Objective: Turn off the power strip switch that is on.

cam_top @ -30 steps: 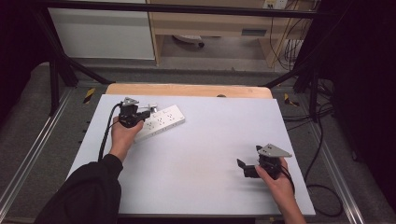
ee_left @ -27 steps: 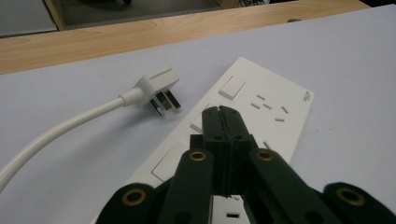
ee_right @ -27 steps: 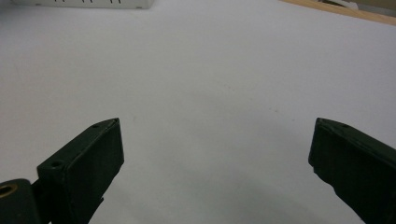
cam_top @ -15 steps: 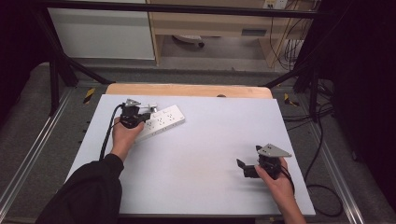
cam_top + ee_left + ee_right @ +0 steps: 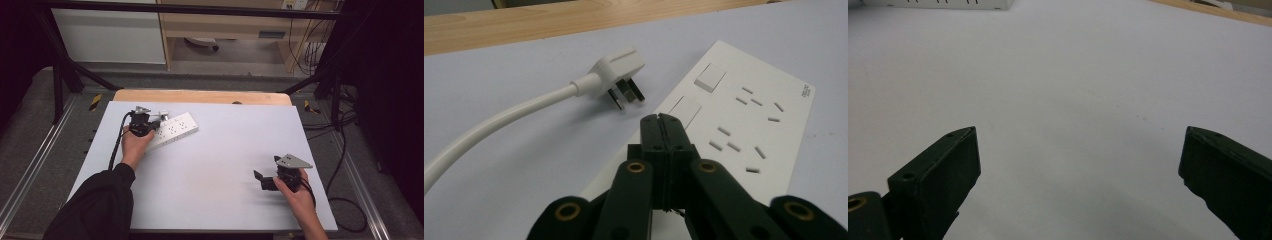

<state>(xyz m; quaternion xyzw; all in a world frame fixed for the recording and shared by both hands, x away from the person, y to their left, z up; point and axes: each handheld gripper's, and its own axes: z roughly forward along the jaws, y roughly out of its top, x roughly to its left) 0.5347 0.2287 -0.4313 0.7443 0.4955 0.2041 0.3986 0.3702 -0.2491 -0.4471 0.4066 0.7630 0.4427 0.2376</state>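
Nothing has shifted since earlier frames. Left claw (image 5: 659,118) closed, empty, tips over the power strip (image 5: 744,120) by its switches; white plug (image 5: 621,75) and cord just ahead-left. Right claw (image 5: 1075,170) open, bare desk (image 5: 1073,75) ahead, nothing blocking.

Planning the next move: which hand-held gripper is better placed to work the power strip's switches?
Left. The left hand-held gripper, jaws shut, hovers over the power strip by its switches. The right hand-held gripper sits open, far across the table.

High view overhead, far; left gripper view close on power strip (image 5: 744,115), shared with high view.
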